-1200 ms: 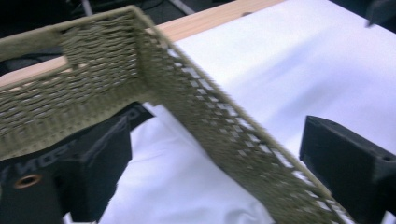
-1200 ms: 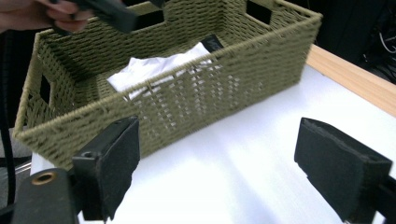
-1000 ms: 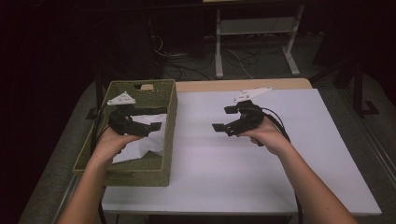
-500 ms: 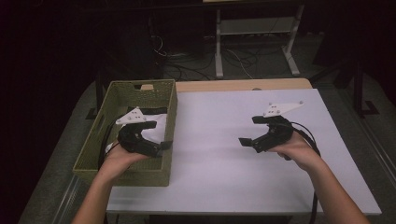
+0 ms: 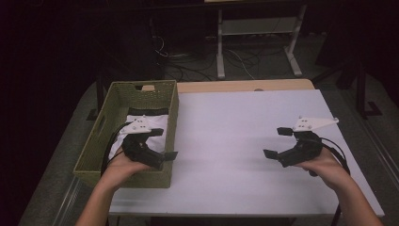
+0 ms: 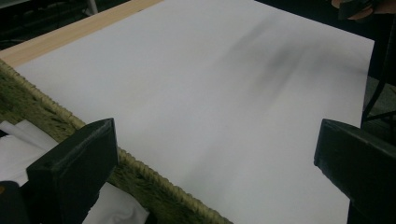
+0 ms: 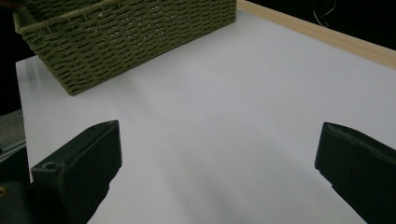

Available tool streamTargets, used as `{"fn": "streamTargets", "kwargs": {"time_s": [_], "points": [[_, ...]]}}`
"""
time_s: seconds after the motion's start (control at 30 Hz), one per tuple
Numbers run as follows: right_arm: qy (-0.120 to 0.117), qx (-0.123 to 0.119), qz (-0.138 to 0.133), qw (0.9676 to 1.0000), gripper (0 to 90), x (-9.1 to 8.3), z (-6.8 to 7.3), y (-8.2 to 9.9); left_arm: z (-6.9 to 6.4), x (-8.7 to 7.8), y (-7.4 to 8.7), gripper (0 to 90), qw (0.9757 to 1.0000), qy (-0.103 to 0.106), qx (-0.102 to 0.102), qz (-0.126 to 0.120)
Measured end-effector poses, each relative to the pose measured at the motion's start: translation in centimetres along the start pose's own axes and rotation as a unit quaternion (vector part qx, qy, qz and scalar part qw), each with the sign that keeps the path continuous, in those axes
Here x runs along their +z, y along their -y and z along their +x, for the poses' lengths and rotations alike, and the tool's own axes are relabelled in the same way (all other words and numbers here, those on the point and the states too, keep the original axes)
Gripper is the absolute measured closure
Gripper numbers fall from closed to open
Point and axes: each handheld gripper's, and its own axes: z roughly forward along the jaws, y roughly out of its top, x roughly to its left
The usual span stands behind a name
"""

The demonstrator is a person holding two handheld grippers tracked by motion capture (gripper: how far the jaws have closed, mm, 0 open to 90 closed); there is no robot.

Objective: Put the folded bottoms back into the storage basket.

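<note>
An olive woven basket stands on the left part of the white table. A white cloth lies inside it, with a dark strip at its far end. My left gripper hovers over the basket's near right corner, open, with nothing between its jaws. In the left gripper view the gripper looks across the basket rim and the cloth onto bare tabletop. My right gripper is held open above the table's right side. In the right gripper view it faces the basket.
A wooden strip runs along the table's far edge. Behind the table, a metal stand and loose cables sit on the dark floor. The white tabletop between the two grippers is bare.
Both hands have drawn back toward the near edge. The left gripper slid to the basket's near right corner; the right gripper moved right and nearer. Both stay open.
</note>
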Motion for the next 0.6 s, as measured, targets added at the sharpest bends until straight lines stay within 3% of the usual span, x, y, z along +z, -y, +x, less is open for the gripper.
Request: {"fn": "streamTargets", "kwargs": {"time_s": [0.27, 0.6], "points": [[0.012, 0.013, -0.005, 0.9998, 0.8, -1.5, -0.7, 1.8, 0.0, 0.0, 0.0, 0.0, 1.0000, 0.001, 0.000, -0.001], [0.017, 0.019, -0.007, 0.9997, 0.8, -1.8, -1.1, 2.4, 0.0, 0.0, 0.0, 0.1, 1.0000, 0.001, 0.000, -0.001]]}}
